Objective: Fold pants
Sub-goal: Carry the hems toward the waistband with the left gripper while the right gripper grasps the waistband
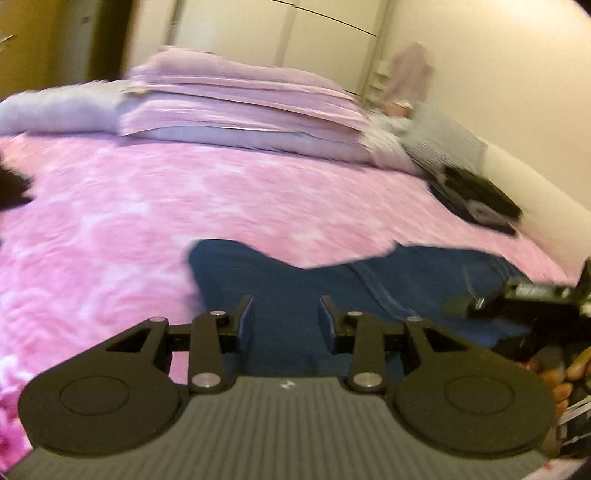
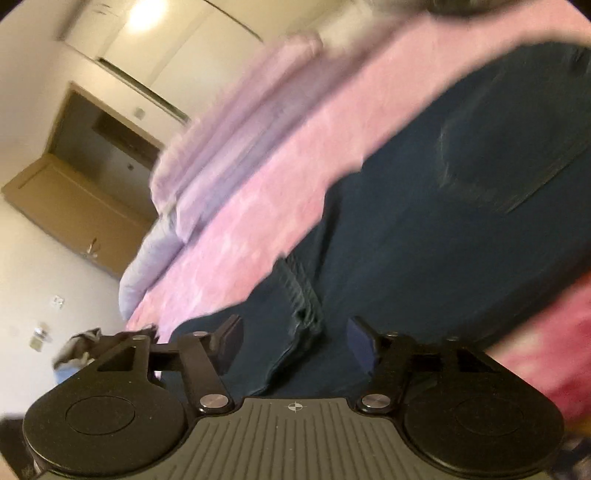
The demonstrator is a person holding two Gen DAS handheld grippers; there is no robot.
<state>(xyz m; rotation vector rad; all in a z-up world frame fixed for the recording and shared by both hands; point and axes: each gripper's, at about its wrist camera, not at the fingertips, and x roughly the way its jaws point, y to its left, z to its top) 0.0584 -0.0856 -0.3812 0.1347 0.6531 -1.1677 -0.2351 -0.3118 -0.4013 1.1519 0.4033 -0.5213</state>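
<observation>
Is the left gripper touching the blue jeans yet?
Cannot tell. In the left wrist view the open left gripper sits over the jeans, but blur hides any gap.

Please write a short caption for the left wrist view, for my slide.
Open left gripper above dark blue jeans lying on a pink bedspread, folded bedding behind.

You face a bed (image 1: 155, 206) under a pink mottled cover. At 12 o'clock in the left wrist view sits a stack of folded lilac bedding (image 1: 240, 107), with a pale grey pillow (image 1: 55, 112) at 10 o'clock. Cream wardrobe doors (image 1: 303, 33) stand behind it. At 2 o'clock a bare cream wall (image 1: 517, 92) runs beside the bed; a dark folded item (image 1: 480, 199) lies near that edge. Your right wrist view, tilted and blurred, shows an open wooden door (image 2: 74, 206) at 9 o'clock and a bright light patch (image 2: 147, 14) at 11 o'clock.
</observation>
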